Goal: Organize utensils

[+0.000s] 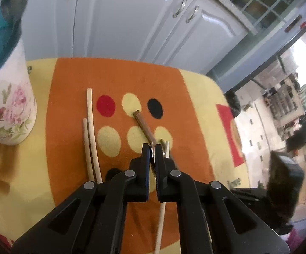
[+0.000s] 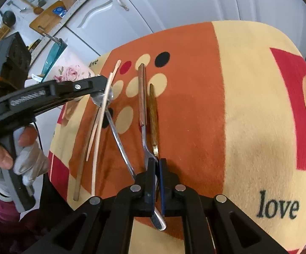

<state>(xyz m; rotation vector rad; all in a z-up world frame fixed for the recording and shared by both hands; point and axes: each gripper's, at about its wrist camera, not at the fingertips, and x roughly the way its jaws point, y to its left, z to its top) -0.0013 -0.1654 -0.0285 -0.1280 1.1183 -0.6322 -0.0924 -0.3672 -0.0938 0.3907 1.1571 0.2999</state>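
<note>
Both claws are closed here. The left gripper (image 1: 152, 148) has its jaws pressed tight together, and its own camera shows a thin sliver of metal caught between the pads. From the right wrist view, that gripper (image 2: 103, 81) comes in from the left, with the bowl of a steel spoon (image 2: 101, 100) hanging right at its tip, so it looks clamped on the spoon's bowl edge. The spoon's handle runs toward the near side. A pale chopstick (image 2: 102, 114) crosses right over the bowl. I honestly can't tell if it's pinched too or just lying there. A gloved hand (image 2: 15, 158) holds that gripper's handle at the left edge.

The right gripper (image 2: 157, 163) is closed on the metal neck of a brown-handled utensil (image 2: 142, 95). Its handle points away toward the far side and its silver end pokes out below the fingers. A second, darker wood-handled piece (image 2: 152, 110) lies just beside it on the right, roughly parallel.

Everything sits on an orange and yellow cloth (image 2: 248, 105) with dots and "love" printed on it. Two more pale chopsticks (image 1: 90, 139) lie side by side on the left of the orange stripe. A floral container (image 1: 9, 110) stands at the far left of the cloth, with white cabinet doors (image 1: 131, 21) behind.
</note>
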